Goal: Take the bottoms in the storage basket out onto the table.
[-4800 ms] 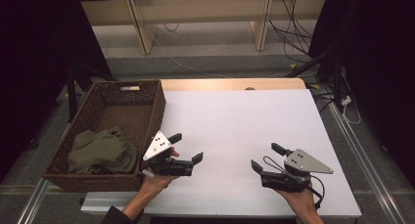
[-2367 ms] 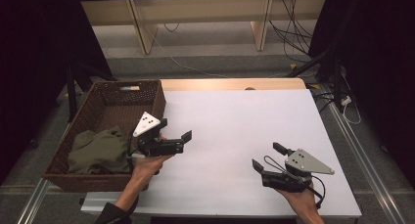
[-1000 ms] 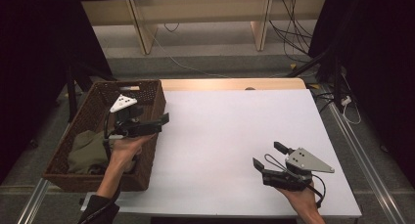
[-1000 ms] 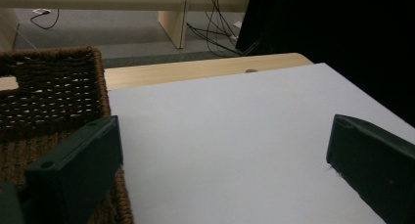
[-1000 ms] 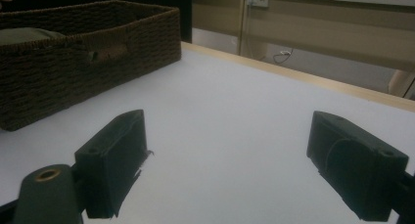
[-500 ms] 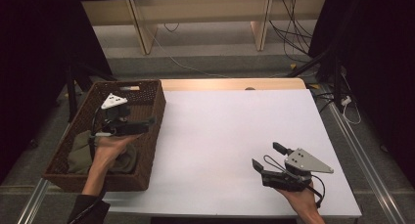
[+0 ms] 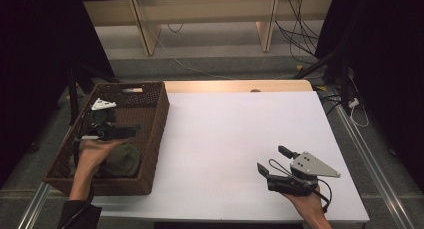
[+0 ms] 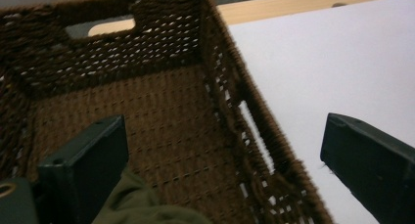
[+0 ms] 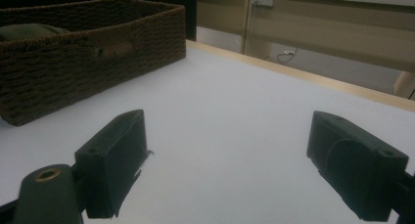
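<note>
My left gripper (image 7: pixel 117 131) is up over the basket (image 7: pixel 155 124), held in my left hand (image 7: pixel 92 154). Its jaws are wide apart and hold nothing. In the left gripper view, one jaw hangs over the inside of the basket and the other hangs over the white surface (image 8: pixel 342 62), so the basket's side wall (image 8: pixel 244 116) runs between them.

The green cloth (image 7: pixel 122 160) lies in the basket, at the end close to me. From the high view it sits just under and beside my left hand. In the left gripper view I see a bit of the cloth (image 8: pixel 139 207) at the bottom edge, right next to the jaw that is inside the basket. It is low and to the side of the jaws, not between them. I cannot tell if that jaw touches it. The rest of the basket floor (image 8: pixel 161 121) is bare brown weave.

My right gripper (image 7: pixel 274 164) rests low by the near right part of the surface (image 7: pixel 240 124), in my right hand (image 7: pixel 310 206). It is well apart from the basket. Its jaws are wide apart too, with nothing in them. In the right gripper view I see plain white surface (image 9: pixel 230 121) between the jaws, and the basket (image 9: pixel 93 53) far off with the cloth (image 9: pixel 24 31) peeking over its rim.
</note>
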A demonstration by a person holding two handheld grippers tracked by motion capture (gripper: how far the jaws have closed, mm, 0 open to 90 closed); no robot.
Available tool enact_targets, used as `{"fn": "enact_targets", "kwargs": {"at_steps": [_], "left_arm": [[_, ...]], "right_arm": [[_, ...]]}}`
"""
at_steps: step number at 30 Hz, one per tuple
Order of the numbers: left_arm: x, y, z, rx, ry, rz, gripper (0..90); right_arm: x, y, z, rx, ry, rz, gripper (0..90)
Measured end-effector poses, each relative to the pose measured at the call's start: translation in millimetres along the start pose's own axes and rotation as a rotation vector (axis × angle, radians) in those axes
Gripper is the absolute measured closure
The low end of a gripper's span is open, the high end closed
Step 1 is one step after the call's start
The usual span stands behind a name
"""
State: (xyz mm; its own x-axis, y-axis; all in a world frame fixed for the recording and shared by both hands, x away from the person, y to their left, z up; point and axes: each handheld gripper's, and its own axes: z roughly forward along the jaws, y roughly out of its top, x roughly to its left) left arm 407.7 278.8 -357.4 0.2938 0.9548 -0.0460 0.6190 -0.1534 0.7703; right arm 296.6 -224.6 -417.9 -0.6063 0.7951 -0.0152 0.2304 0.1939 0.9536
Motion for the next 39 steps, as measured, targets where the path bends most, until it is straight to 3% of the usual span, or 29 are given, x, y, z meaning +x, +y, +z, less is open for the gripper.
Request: {"fn": "enact_targets", "kwargs": {"at_steps": [8,14,22,27,31,39], "left_arm": [[27.4,-14.1,3.4,0.110,0.051,-0.023,4.0],[38.7,-19.1,3.5,0.136,0.077,-0.041,4.1],[45.1,-22.1,3.0,0.168,0.099,-0.041,4.2],[51.4,-26.3,4.7,0.201,0.104,-0.064,4.2],[54.7,-29.6,7.4,0.242,0.125,-0.058,4.2],[56.5,-34.1,12.2,0.294,0.111,-0.056,4.2]], "right_arm": [[-0.2,0.2,-0.3,0.002,0.001,-0.001,15.9],[-0.3,0.1,-0.3,0.004,0.003,0.000,15.9],[-0.2,0.0,0.2,0.006,0.004,-0.003,15.9],[-0.5,-0.1,0.1,0.007,0.005,-0.002,16.0],[0.3,-0.4,0.9,0.009,0.005,0.000,16.0],[-0.2,-0.6,0.5,0.013,0.006,0.000,16.0]]}}
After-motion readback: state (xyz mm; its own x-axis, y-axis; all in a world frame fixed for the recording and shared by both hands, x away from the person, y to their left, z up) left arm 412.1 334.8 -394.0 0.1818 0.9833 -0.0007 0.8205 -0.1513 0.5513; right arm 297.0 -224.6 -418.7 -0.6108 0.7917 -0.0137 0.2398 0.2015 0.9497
